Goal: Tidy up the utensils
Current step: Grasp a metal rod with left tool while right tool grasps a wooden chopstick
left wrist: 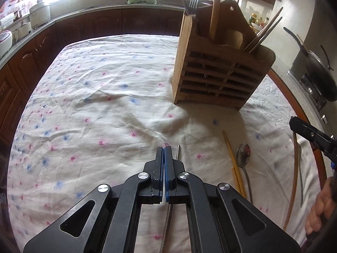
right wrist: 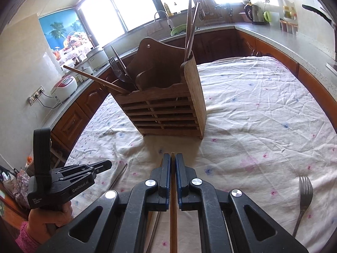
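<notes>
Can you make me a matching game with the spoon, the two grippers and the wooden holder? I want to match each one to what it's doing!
Things:
1. spoon
2. right gripper
3. left gripper
4. wooden holder

What it's doing:
A. jaws shut with nothing between them
B. lying flat on the flowery cloth
C. standing on the cloth with utensils sticking out of it
D. jaws shut on a wooden chopstick

Pairs: 1-B, 2-D, 3-A, 4-C
</notes>
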The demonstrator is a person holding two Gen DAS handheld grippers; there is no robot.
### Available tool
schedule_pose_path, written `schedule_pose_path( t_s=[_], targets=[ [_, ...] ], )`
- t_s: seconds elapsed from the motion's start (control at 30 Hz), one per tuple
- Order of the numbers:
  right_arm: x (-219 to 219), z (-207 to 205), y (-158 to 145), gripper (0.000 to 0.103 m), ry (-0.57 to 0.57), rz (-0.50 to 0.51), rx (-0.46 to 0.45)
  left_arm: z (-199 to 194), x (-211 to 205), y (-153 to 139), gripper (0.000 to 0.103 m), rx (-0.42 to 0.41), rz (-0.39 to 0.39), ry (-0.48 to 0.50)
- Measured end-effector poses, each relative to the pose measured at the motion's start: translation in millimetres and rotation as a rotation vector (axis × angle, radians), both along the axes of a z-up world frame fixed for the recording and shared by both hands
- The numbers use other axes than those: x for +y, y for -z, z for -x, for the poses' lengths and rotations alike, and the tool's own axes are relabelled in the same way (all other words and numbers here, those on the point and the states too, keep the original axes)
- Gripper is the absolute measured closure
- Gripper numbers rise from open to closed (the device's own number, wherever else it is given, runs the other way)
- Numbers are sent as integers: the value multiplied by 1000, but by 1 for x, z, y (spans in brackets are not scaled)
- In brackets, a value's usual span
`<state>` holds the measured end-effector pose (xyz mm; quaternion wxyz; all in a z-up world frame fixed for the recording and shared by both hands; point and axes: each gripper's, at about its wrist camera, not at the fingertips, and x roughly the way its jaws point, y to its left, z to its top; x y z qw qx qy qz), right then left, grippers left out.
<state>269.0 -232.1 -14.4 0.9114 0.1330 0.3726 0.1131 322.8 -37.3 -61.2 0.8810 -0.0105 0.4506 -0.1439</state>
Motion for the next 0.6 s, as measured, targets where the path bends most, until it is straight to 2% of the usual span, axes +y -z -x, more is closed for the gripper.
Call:
schedule_pose_path(
  t_s=[0.1,0.2,0.33,0.4,0.5,0.53,0.57,0.6],
  targets=[
    [5,2,-6,98,-15,3,-13,6,0,-4,103,13,-6,41],
    [10,3,-7,98,-20,7,-17,3,-15,4,103,36,-76,81],
    [10,7,-6,98,-15,8,-15,-5,-43,23,79,39,-206,132],
    [7,9,-5,98,-5,6,-12,-11,-51,32,79,46,-241,144],
    [0,10,-4,98,8,3,-6,-19,-52,29,81,46,-219,147],
    [-2,10,-3,98,12,2,-4,-21,-51,29,86,46,-206,152],
    [-4,10,-3,98,16,-2,-3,-21,-50,28,96,42,-202,161],
    [-6,10,-2,98,20,-7,-3,-21,-49,27,98,39,-202,166]
  ],
)
